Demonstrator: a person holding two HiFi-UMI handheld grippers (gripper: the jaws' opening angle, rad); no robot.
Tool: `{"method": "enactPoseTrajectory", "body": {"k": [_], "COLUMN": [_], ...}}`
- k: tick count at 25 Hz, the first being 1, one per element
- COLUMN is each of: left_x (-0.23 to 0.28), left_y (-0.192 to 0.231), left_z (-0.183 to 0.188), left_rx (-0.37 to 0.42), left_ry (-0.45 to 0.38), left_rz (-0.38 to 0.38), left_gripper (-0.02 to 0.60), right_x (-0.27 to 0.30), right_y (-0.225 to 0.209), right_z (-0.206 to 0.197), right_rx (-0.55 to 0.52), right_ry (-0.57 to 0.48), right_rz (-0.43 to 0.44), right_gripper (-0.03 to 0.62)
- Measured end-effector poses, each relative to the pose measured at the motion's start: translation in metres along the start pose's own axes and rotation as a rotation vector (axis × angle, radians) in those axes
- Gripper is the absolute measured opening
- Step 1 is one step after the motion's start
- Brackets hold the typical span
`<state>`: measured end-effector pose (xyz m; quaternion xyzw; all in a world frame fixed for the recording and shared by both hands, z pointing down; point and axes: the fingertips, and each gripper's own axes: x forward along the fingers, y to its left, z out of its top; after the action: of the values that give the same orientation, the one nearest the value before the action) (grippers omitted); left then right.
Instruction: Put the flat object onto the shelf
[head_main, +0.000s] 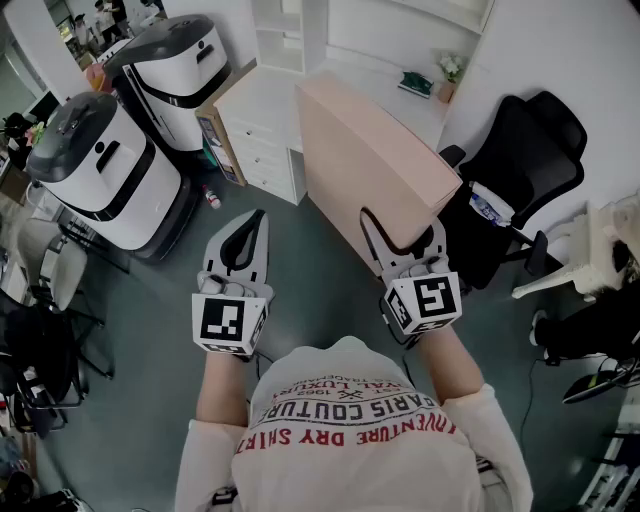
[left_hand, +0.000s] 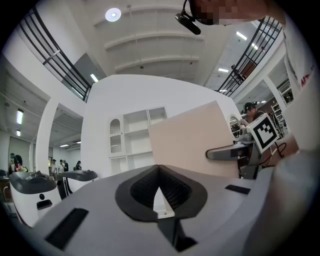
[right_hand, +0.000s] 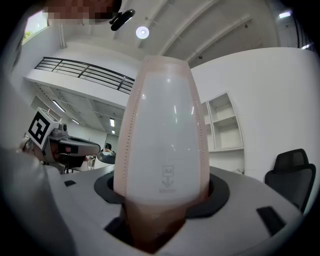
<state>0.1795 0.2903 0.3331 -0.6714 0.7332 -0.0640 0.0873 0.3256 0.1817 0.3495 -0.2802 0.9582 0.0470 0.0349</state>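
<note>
The flat object is a large pale pink A4 file case, held on edge above the floor. My right gripper is shut on its near lower edge. In the right gripper view the case rises from between the jaws and fills the middle. My left gripper is shut and empty, apart from the case and to its left. In the left gripper view its jaws meet at a point, with the case and the white shelf beyond. In the head view, the shelf stands at the top.
Two white rounded machines stand at the left. A white drawer cabinet sits under the shelf. A black office chair is at the right, close to the case. Grey floor lies below the grippers.
</note>
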Motion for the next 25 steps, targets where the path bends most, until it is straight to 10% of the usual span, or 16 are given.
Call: {"method": "enactPoseTrajectory", "body": {"k": [25], "left_x": [0.001], "left_y": [0.095], "left_z": [-0.053], "left_rx": [-0.017], "left_ry": [0.027], "left_rz": [0.015], "left_gripper": [0.012], "right_x": [0.089], "right_y": [0.053], "right_z": [-0.024], "right_rx": [0.019], "right_ry": [0.006], "right_rz": [0.049], "right_gripper": [0.308]}}
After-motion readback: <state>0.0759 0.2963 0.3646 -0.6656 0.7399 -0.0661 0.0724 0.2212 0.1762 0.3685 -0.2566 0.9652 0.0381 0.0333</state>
